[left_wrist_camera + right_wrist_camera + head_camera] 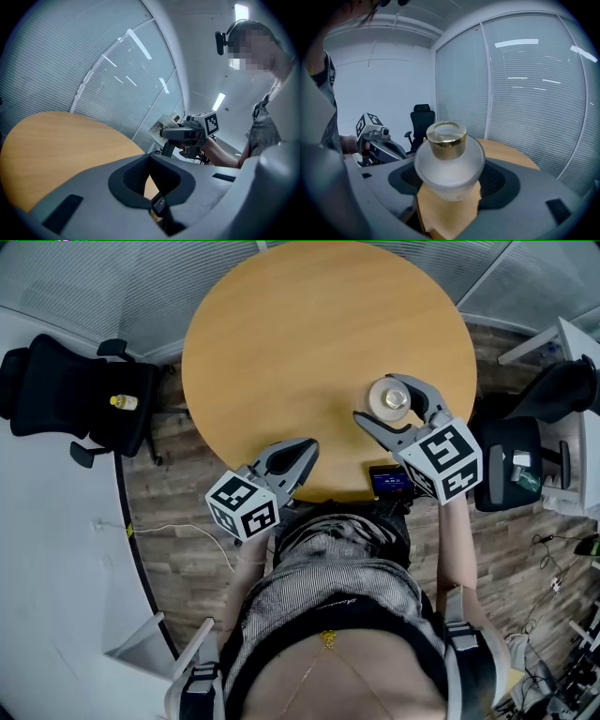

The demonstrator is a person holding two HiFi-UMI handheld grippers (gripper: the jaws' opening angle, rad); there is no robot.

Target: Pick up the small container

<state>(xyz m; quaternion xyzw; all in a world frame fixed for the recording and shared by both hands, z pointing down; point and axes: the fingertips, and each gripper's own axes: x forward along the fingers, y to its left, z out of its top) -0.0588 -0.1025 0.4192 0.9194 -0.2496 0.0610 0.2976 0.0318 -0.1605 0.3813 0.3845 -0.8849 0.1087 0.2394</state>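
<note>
**Right jaws around the small container, lift to follow**

The right gripper had its jaws wide apart, and both pads seemed to press the frosted sides of the small container. In the head view it was at the right middle, over the bench. The grasp looked made, so I judged that the next move called for a straight, level lift. The left gripper was at the bench's lower edge, its jaws together and empty. The container's base was hidden, so I could not tell whether it touched the bench.
</note>
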